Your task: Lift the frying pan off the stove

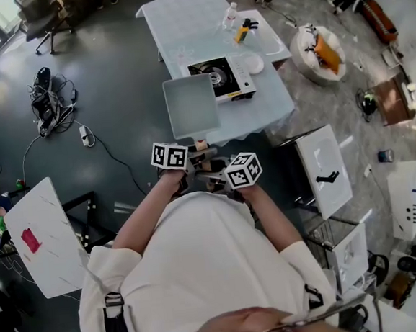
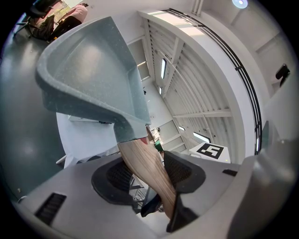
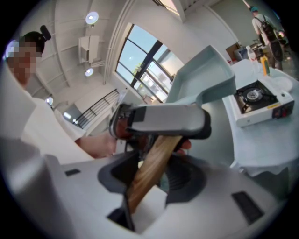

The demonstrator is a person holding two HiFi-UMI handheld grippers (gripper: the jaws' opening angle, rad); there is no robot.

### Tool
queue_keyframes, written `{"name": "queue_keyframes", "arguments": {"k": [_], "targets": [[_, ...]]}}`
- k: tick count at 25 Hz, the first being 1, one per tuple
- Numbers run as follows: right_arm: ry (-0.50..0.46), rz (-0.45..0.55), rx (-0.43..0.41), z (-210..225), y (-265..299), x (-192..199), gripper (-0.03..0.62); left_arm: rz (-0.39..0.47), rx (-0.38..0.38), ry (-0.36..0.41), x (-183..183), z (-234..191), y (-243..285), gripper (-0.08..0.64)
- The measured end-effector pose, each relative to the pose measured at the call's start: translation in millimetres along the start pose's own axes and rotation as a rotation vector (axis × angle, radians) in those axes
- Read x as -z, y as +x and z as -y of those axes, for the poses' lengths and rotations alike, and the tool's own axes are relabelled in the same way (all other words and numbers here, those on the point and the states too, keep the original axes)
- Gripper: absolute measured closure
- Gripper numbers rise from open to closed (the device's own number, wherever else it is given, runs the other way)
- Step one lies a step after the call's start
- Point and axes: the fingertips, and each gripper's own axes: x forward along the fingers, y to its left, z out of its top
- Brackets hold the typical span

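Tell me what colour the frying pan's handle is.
Light brown wood grain; the handle shows best in the left gripper view.

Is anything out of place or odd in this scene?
The pan is off the stove, held in the air beside it: left tool and right tool both clamp its wooden handle. Nothing looks spilled or damaged.

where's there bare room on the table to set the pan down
The table is bare at its far left, between the stove and the far edge, left of the bottle. Crowded on the right: bottle, yellow thing, white disc. The pan hides the near-left corner.
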Motion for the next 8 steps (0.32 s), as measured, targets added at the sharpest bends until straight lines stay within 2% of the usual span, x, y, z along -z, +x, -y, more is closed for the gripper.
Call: {"name": "queue_keyframes", "arguments": {"k": [8], "targets": [[-0.001,-0.007,-0.007,-1.7,-1.8,2.6,0.400,0.007,-0.004,0.004,1.3,1.7,1.0,0.334]]}}
